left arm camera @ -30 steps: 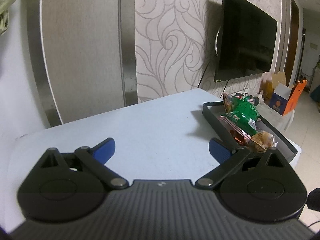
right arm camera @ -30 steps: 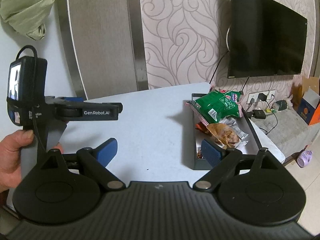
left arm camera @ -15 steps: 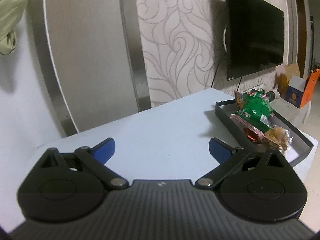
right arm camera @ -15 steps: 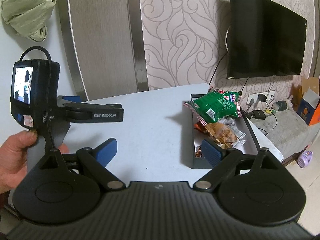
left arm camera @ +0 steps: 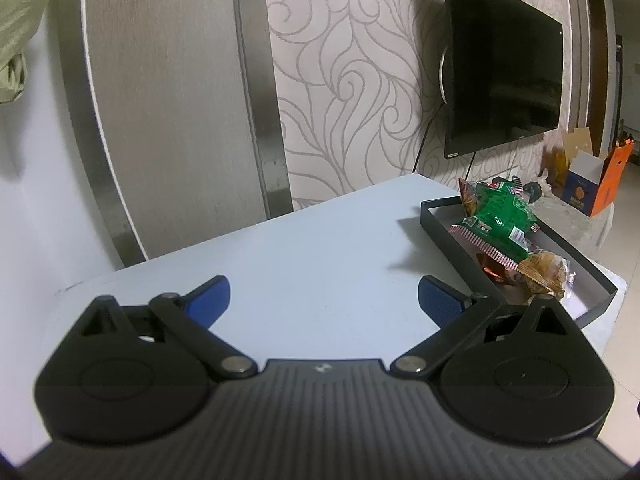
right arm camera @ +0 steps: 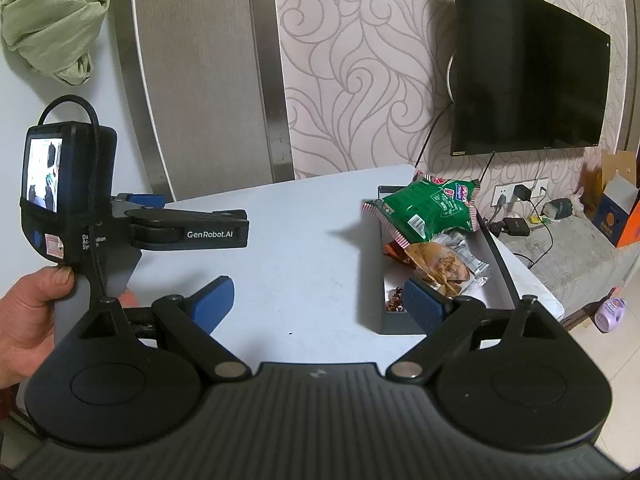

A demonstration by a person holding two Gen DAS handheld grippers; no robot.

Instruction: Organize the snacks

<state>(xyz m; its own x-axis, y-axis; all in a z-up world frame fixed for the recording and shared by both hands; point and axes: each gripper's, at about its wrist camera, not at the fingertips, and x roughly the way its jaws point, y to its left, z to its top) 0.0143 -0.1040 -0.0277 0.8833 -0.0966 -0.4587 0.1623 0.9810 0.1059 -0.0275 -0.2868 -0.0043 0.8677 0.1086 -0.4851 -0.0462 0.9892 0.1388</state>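
On the right side of the white table [right arm camera: 304,264], inside the dark tray [right arm camera: 505,276]: green snack bag [right arm camera: 430,210] piled over a brown packet [right arm camera: 440,266]. Best to finish gently, checking that nothing overhangs the rim. Left gripper [left arm camera: 324,300] and right gripper [right arm camera: 318,300] both spread wide, holding and touching nothing.
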